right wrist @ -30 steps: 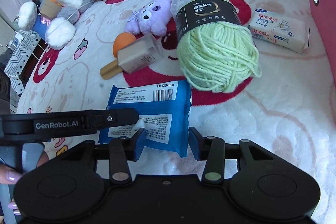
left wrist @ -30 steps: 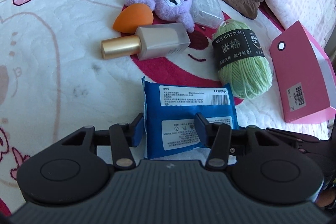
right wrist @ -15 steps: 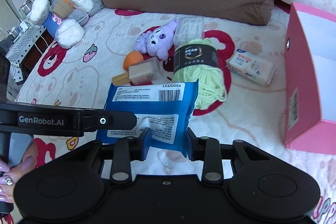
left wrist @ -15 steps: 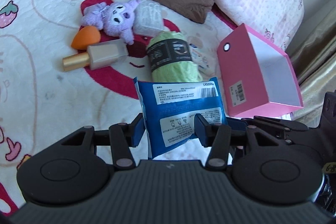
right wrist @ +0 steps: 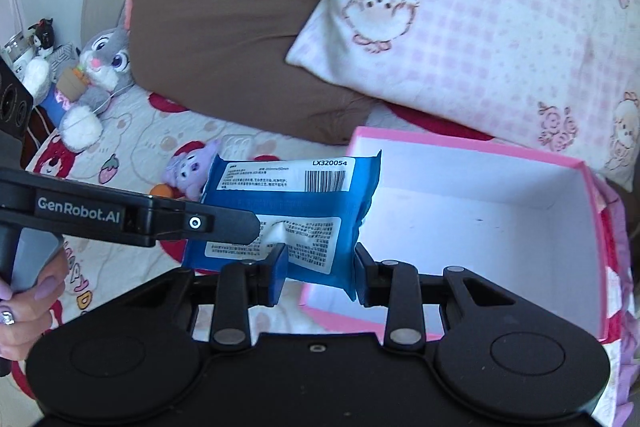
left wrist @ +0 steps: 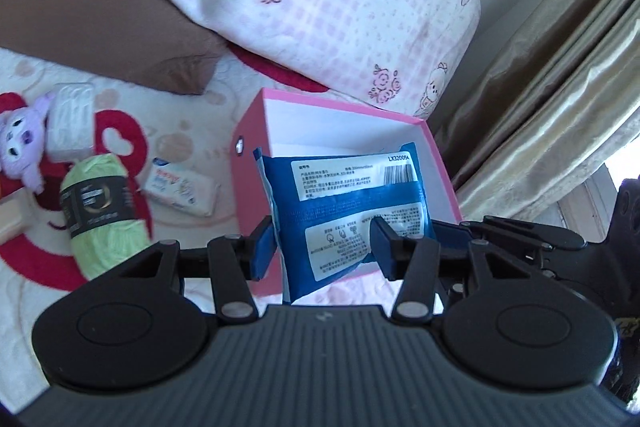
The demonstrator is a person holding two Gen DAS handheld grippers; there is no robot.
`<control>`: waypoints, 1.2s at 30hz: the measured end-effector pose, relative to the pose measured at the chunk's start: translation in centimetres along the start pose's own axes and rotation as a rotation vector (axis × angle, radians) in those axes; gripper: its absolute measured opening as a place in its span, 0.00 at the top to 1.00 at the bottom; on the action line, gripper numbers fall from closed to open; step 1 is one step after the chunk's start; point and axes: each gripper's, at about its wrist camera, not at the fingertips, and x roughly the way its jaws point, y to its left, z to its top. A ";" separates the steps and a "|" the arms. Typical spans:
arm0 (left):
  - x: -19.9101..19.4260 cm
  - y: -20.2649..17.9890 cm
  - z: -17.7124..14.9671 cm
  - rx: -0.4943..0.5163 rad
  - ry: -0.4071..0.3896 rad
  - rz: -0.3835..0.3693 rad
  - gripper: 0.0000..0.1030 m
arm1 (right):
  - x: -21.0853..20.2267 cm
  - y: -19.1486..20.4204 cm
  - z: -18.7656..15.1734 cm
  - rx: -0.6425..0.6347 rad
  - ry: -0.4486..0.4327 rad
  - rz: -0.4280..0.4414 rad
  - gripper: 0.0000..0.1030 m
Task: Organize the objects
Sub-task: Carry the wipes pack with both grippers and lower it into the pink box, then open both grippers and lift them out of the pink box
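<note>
A blue pack of wipes (left wrist: 348, 211) with white printed labels hangs in the air, gripped from two sides. My left gripper (left wrist: 324, 243) is shut on its lower left part. In the right wrist view the same pack (right wrist: 292, 199) sits between the pads of my right gripper (right wrist: 320, 267), which is shut on its lower right corner. The pack hovers over the near left edge of an open pink box (right wrist: 460, 143) with a white inside. In the left wrist view the pink box (left wrist: 248, 187) lies right behind the pack.
On the bedspread left of the box lie a green yarn ball (left wrist: 100, 211), a white tissue pack (left wrist: 182, 189) and a purple plush (left wrist: 20, 143). A pink-checked pillow (right wrist: 480, 19) and a brown pillow (right wrist: 224, 19) lie behind. A curtain (left wrist: 540, 87) hangs on the right. A grey bunny plush (right wrist: 96, 75) sits far left.
Both grippers lifted the blue pack off the bedspread and carried it up and right, over the pink box. The right jaws drew in on the pack.
</note>
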 end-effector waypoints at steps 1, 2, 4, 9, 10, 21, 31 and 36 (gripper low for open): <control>1.1 -0.9 0.6 0.014 0.002 0.001 0.54 | -0.1 -1.2 0.2 0.001 -0.006 -0.021 0.63; 2.1 -1.6 1.0 0.026 0.006 0.004 0.54 | -0.2 -2.2 0.4 0.001 -0.012 -0.035 0.63; 4.6 -3.3 2.0 0.043 0.020 0.006 0.53 | 0.1 -4.4 0.7 0.001 -0.015 -0.062 0.63; 10.2 -5.3 3.8 0.039 0.060 0.013 0.53 | 1.6 -9.6 0.6 0.072 0.017 -0.096 0.63; 11.0 -5.6 4.0 0.045 0.067 0.023 0.53 | 2.1 -10.4 0.6 0.083 0.021 -0.103 0.63; 18.7 -4.6 3.4 -0.022 0.118 0.097 0.54 | 7.2 -14.6 0.2 0.106 0.097 -0.170 0.63; 20.3 -3.0 2.6 -0.026 0.145 0.226 0.51 | 9.9 -14.5 -1.1 0.019 0.124 -0.262 0.53; 15.0 -3.5 2.7 0.058 0.112 0.160 0.48 | 6.7 -13.5 -1.0 0.072 0.100 -0.173 0.44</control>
